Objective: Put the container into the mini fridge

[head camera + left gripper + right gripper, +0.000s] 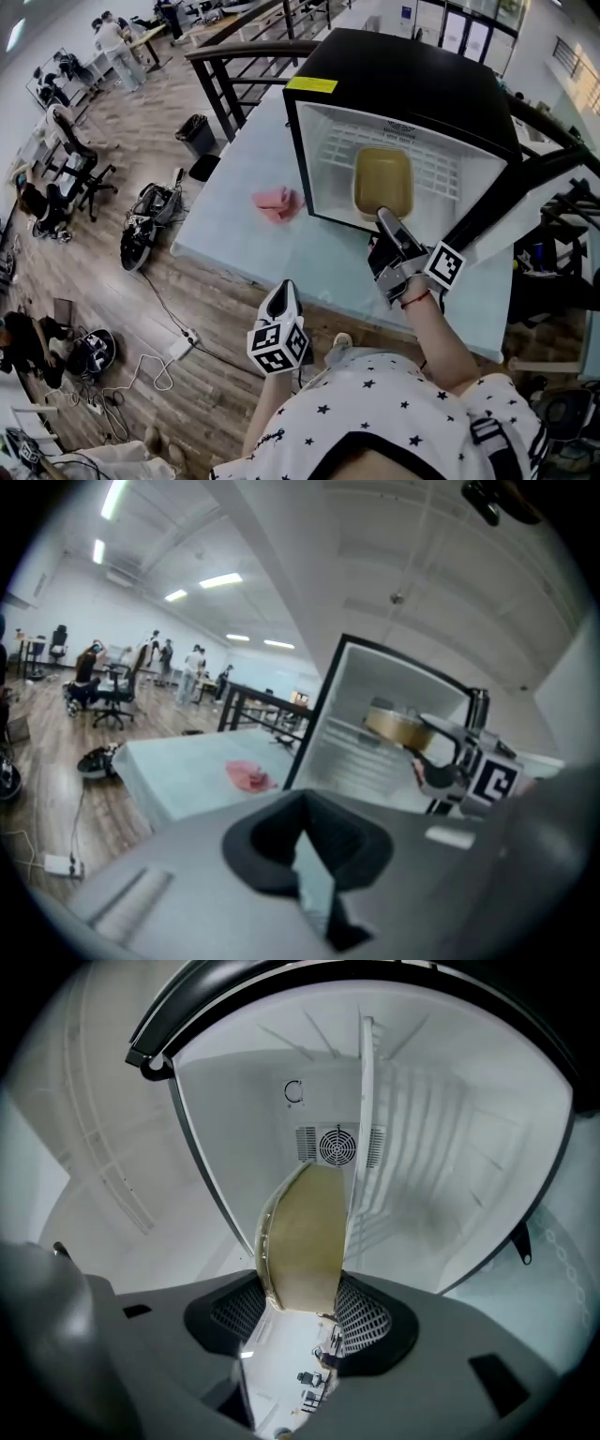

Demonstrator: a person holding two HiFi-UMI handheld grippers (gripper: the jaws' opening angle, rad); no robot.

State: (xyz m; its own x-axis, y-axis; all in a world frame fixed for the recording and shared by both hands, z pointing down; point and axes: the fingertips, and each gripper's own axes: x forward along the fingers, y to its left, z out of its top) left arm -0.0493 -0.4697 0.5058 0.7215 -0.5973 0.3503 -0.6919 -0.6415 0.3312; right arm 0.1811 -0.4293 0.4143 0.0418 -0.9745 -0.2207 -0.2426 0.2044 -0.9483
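The mini fridge (403,75) stands open on the pale table (234,178), black outside and white inside. A tan, shallow container (382,180) rests on the wire shelf inside. My right gripper (386,220) reaches into the opening and is shut on the container's near end. In the right gripper view the container (305,1241) sits turned on edge between the meshed pads (361,1316) of the right gripper (300,1312), next to the wire shelf (363,1101). My left gripper (284,298) hangs off the table's front edge, shut and empty; in its own view the left gripper (314,892) looks towards the fridge (375,696).
A crumpled pink cloth (277,202) lies on the table left of the fridge. The fridge door (525,211) swings out to the right. Black railings (244,66) run behind the table. On the floor at left are a bin (195,133), bags, cables and office chairs.
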